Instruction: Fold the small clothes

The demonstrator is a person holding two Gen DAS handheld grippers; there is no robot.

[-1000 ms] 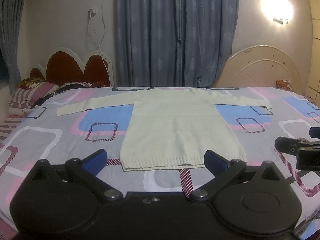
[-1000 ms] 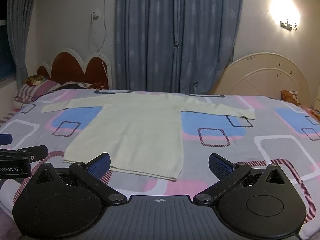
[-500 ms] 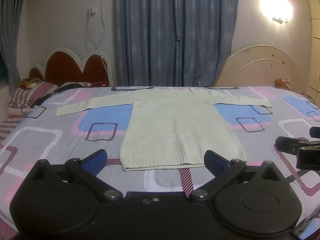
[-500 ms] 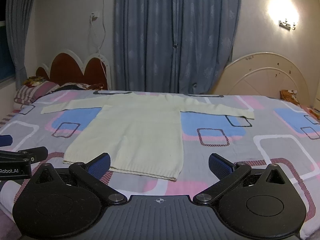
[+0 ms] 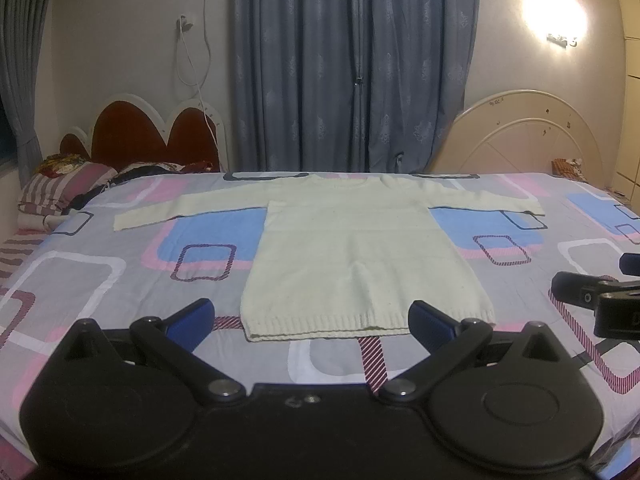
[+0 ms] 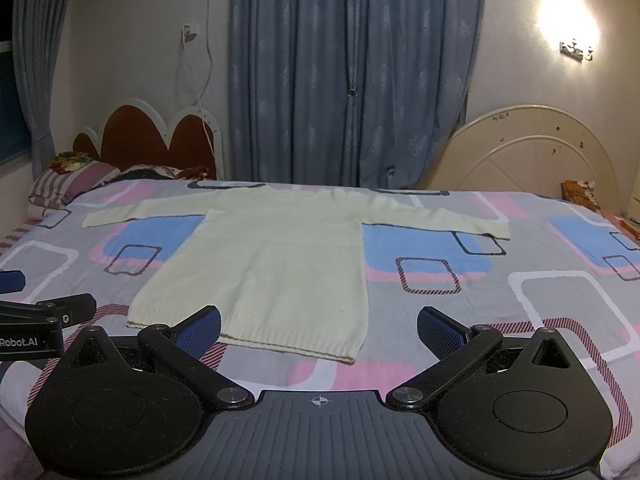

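Observation:
A cream knit sweater (image 5: pixel 360 256) lies flat on the patterned bedsheet (image 5: pixel 120 288), hem toward me and both sleeves spread out sideways. It also shows in the right wrist view (image 6: pixel 276 264). My left gripper (image 5: pixel 310 318) is open and empty, just in front of the hem. My right gripper (image 6: pixel 318 326) is open and empty, in front of the hem's right corner. Each gripper shows at the edge of the other's view: the right one (image 5: pixel 600 300) and the left one (image 6: pixel 36 320).
Striped pillows (image 5: pixel 60 192) and a red headboard (image 5: pixel 156 136) stand at the far left. A cream arched bed board (image 5: pixel 520 136) leans at the far right. Blue curtains (image 5: pixel 352 64) hang behind the bed. A wall lamp (image 5: pixel 556 20) shines at upper right.

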